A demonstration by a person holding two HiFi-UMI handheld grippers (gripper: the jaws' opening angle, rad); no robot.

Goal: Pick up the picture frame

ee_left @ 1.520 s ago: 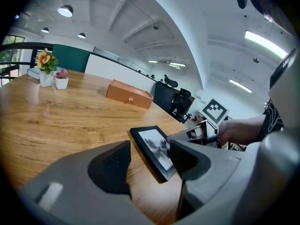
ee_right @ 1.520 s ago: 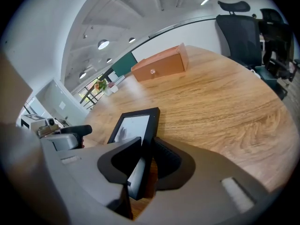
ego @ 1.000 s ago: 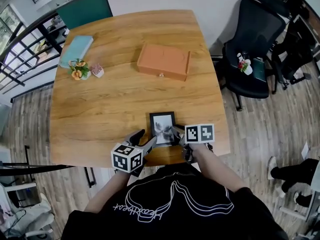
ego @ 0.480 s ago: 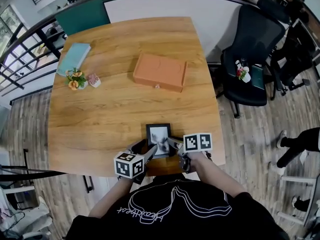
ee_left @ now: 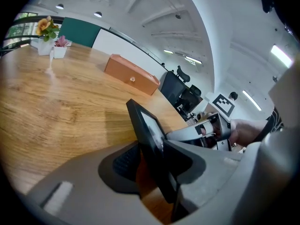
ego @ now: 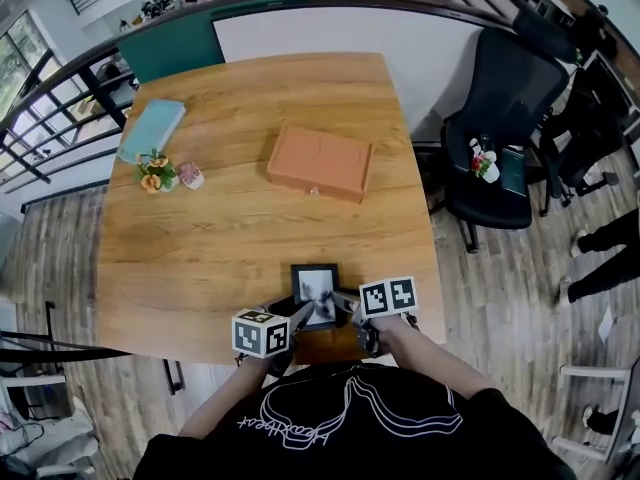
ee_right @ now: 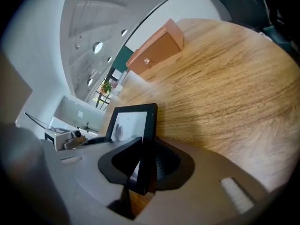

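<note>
Frame: picture frame (ego: 316, 292) at near edge of worktop (ego: 250, 228), tipped up betw. both grippers.
Right gripper (ee_right: 145, 165): jaws narrow, clamped on frame's right edge; prob. steadies it for 2nd grip.
Left gripper (ee_left: 152, 158): jaws closing round left edge, small gap left, not pinching yet.
Vs 1 s ago: left gripper has moved in to frame; its jaws were wide.
</note>
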